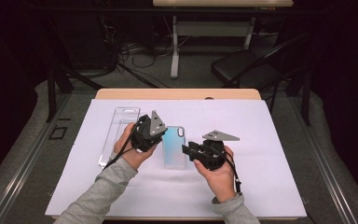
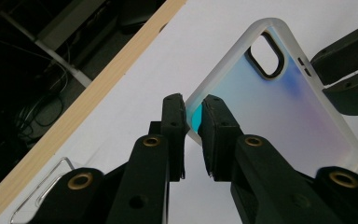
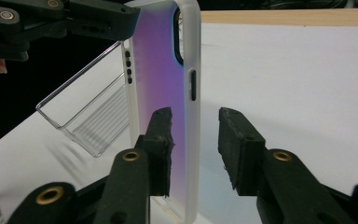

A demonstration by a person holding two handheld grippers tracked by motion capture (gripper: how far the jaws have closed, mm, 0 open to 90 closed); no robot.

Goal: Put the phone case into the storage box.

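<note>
bright even light on the white table sheet (image 1: 270, 140), dark surroundings, soft shadows, near jaws slightly blurred

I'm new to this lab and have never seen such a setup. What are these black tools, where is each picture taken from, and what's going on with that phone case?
A person sits at a table covered by a white sheet, holding a hand-operated two-jaw gripper in each hand. One picture looks down from above; the other two come from cameras riding on each gripper, looking along its black jaws. The left gripper is shut on the rim of a translucent phone case tinted blue and purple. The right gripper has its jaws open on either side of the case's other long edge, without pressing it. To the left lies a clear plastic package.
</note>
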